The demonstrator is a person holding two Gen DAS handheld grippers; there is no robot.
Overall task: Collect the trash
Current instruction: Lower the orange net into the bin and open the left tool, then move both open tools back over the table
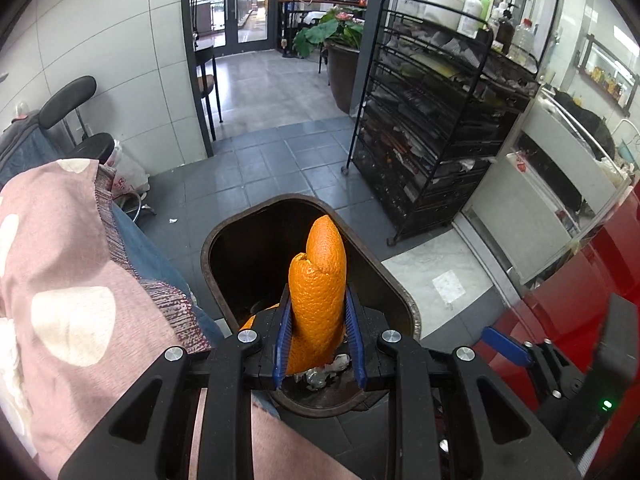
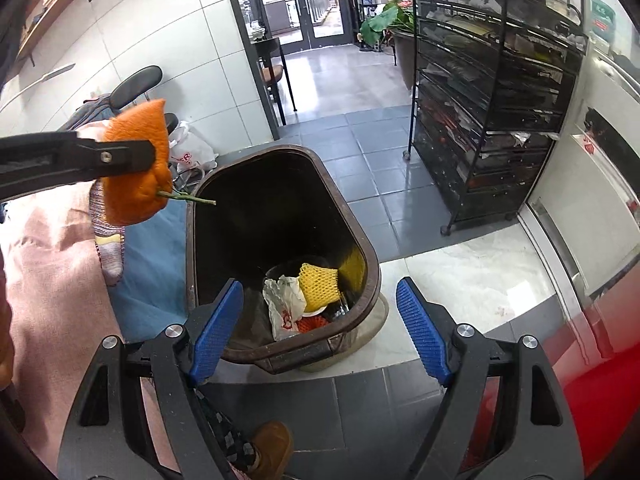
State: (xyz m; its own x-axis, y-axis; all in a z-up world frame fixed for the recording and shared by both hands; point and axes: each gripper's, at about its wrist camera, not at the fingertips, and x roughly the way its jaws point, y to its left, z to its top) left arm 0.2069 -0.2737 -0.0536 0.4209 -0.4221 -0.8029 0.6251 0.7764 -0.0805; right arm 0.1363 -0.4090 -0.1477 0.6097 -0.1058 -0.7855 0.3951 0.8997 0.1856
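1 orange peel [image 1: 318,292] is sitting pinched between the left gripper [image 1: 320,340] pads, hanging above the open bin [image 1: 400,292]. Risk: the curled peel could be sticking to a pad on release; bin contents are largely hidden behind it here.

Right wrist view: the right gripper [image 2: 320,332] is hovering spread and empty over the bin [image 2: 372,276]; the peel [image 2: 136,164] is appearing beside the rim, so it may be dropping outside.

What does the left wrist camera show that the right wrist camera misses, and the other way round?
Only the left wrist view shows how the left claw grips: blue pads pinching the curled orange peel on both sides. Only the right wrist view shows the open, empty right claw, the peel's green stem, and rubbish inside: yellow foam net, crumpled white wrapper. Both show the peel, the dark brown plastic bin and the black wire rack.
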